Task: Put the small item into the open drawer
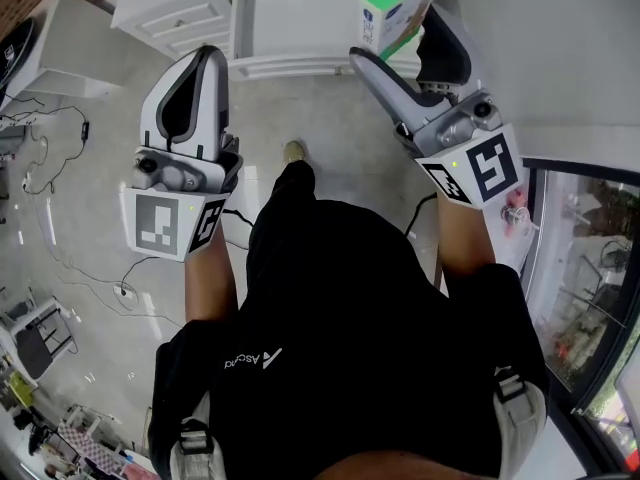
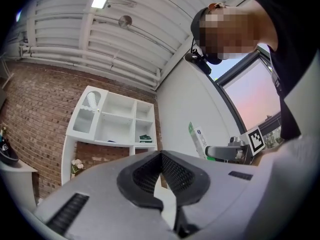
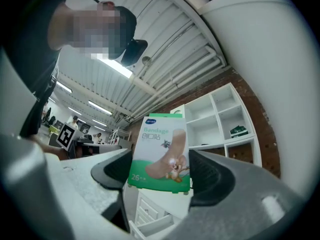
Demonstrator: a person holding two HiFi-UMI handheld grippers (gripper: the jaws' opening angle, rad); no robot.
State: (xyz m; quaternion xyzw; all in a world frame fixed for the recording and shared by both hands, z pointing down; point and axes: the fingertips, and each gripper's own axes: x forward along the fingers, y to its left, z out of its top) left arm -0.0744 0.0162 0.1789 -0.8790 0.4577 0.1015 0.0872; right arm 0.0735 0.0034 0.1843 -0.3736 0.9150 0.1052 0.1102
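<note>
The bandage box [image 1: 398,6] is gripped by the right gripper [image 1: 395,40] and is kept up in the air, in front of the person and above the floor [image 1: 330,118]. In the right gripper view the box [image 3: 160,149] is seen upright btw. the two jaws of the right gripper [image 3: 160,170]. One dark pad is pressed on each side of it, and its green-and-white front w/ the printed plaster is turned to the camera.

Under the box, at the lower edge of the same view, an open drawer [image 3: 150,226] of a white cabinet is seen. The box is not in it and is not touching it. Behind, a white shelf unit [image 3: 220,116] is set against a brick wall.

The left gripper [image 1: 200,68] is held at the person's left, well apart from the box. In the left gripper view the jaws of the left gripper [image 2: 161,156] are closed tip to tip, and nothing is held btw. them.

In the head view the white cabinet [image 1: 170,13] is seen ahead of both grippers, w/ drawer fronts on its left part. A shoe [image 1: 293,151] is seen on the floor, and thin cables [image 1: 60,218] are lying at the left.
</note>
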